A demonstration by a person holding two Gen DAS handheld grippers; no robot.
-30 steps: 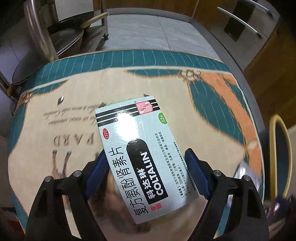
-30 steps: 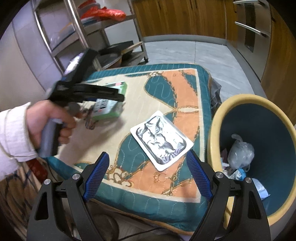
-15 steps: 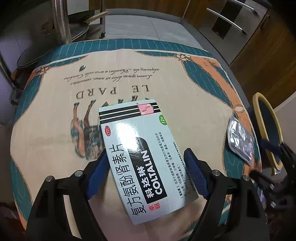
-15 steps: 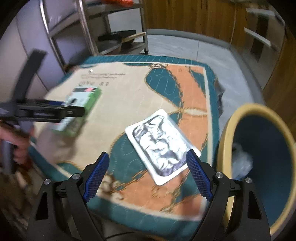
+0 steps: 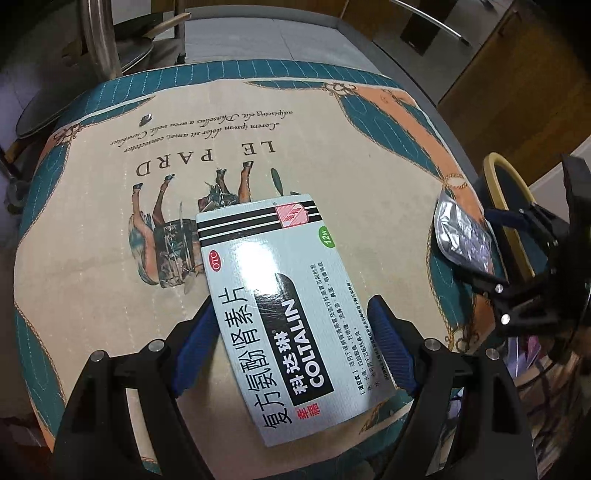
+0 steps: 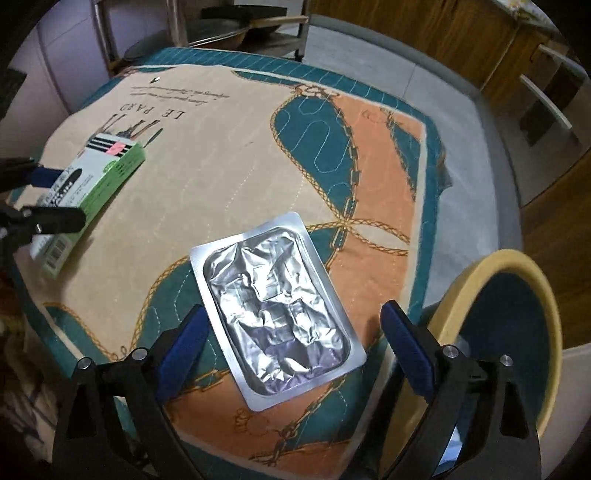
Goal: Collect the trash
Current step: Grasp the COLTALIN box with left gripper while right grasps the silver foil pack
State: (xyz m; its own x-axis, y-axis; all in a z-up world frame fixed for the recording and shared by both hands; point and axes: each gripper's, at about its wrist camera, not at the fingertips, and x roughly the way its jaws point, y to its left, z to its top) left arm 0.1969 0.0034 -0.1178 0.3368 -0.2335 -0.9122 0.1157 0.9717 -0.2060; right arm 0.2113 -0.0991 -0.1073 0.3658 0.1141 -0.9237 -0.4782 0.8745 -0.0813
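My left gripper (image 5: 291, 332) is shut on a pale green medicine box (image 5: 280, 295) labelled COLTALIN, its blue pads against the box's long sides, just above a printed cushion (image 5: 110, 332). The right wrist view shows the same box (image 6: 92, 184) at the left, clamped between black fingers (image 6: 55, 221). A crumpled silver foil blister pack (image 6: 273, 295) lies flat on the cushion's near right corner. My right gripper (image 6: 295, 343) hangs over it with its jaws opening. The pack lies between the pads, which do not touch it.
A bin with a yellow rim (image 6: 517, 266) and teal inside stands on the floor right of the cushion, close to my right finger. A metal rack with pans (image 6: 240, 29) is behind the cushion. Wooden cabinets (image 6: 443, 37) line the back and right.
My right gripper came down and in over the foil pack, which now lies between its fingers. My left gripper carried the box across the cushion, then held still.
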